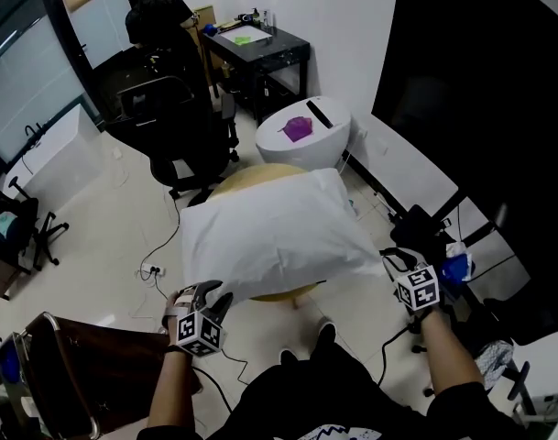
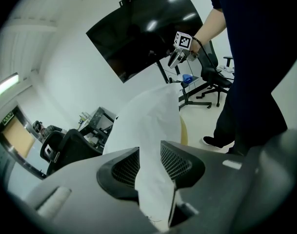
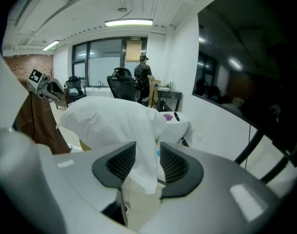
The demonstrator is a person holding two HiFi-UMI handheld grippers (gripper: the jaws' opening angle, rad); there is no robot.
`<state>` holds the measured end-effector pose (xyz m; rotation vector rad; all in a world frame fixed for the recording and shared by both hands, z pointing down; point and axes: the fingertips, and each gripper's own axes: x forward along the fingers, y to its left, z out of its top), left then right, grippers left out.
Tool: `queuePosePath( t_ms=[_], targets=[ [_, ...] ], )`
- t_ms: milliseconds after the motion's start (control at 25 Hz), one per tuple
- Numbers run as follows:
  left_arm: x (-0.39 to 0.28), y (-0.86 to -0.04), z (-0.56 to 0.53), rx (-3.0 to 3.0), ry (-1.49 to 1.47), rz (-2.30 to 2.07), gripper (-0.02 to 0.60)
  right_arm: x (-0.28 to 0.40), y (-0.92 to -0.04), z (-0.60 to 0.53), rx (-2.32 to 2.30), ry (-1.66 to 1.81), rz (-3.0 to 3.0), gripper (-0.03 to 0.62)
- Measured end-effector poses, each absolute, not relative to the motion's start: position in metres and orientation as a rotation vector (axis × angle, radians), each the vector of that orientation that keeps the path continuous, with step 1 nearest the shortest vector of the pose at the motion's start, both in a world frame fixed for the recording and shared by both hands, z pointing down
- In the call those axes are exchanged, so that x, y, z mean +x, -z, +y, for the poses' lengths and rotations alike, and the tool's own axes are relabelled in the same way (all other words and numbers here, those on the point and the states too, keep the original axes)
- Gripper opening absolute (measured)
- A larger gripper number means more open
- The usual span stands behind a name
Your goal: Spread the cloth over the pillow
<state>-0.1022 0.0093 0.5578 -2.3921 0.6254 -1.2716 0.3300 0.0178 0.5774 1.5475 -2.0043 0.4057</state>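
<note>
While our left gripper [image 1: 202,299] and right gripper [image 1: 395,259] each pinch a corner of the cloth [image 1: 274,227], stretched between and ahead of them over the hidden pillow, we risk dragging it askew by pulling unevenly.

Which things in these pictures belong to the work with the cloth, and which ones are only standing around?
Belongs to the job:
- white cloth
- left gripper and right gripper, each clamped on the cloth
- no pillow can be made out

Only standing around:
- black office chair
- black desk
- purple object on the white round stand
</note>
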Motion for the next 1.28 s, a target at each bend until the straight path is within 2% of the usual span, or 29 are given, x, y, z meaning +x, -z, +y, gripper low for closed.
queuePosePath(
  t_ms=[360, 880, 1280],
  targets=[
    [-0.038, -0.547, -0.021, -2.377, 1.271, 0.577, 0.126, 0.331, -0.556, -0.043, 1.465, -0.352, -2.124, 0.167],
    [0.04, -0.56, -0.059, -2.427, 1.297, 0.646, 0.126, 0.339, -0.591, -0.105, 1.244, -0.408, -2.225, 0.167],
    [0.082, -0.565, -0.072, -2.495, 1.245, 0.503, 0.126, 0.326, -0.622, -0.123, 1.13, -0.501, -2.18, 0.167]
  ],
)
